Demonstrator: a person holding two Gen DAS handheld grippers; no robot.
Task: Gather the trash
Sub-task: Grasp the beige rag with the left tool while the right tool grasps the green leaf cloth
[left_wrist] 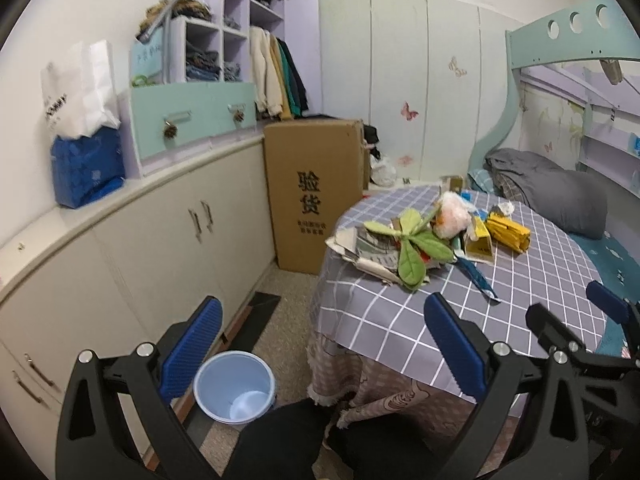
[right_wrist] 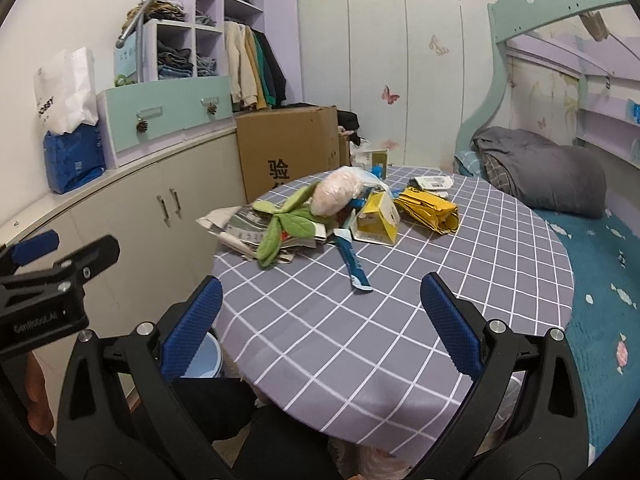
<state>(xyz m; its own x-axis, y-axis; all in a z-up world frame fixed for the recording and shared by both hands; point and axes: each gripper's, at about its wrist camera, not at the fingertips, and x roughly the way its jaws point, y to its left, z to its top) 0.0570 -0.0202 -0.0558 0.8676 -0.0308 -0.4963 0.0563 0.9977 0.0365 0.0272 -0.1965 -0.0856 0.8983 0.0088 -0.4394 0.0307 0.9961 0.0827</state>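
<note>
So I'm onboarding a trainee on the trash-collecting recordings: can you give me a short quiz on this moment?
1. True or false: the left hand-held gripper is shut on something.
2. Where does the light blue bucket stand? A) on the table B) on the floor beside the table C) on the bed
3. Fill in: the blue wrapper lies on the checked ____, nearer the right hand-held gripper than the yellow box.

Key: 1 false; 2 B; 3 tablecloth.

We're in a home bedroom: bunk bed (right_wrist: 560,12) with grey duvet (right_wrist: 544,172), open wardrobe of hanging clothes (right_wrist: 256,64), butterfly wall stickers (right_wrist: 390,95).
</note>
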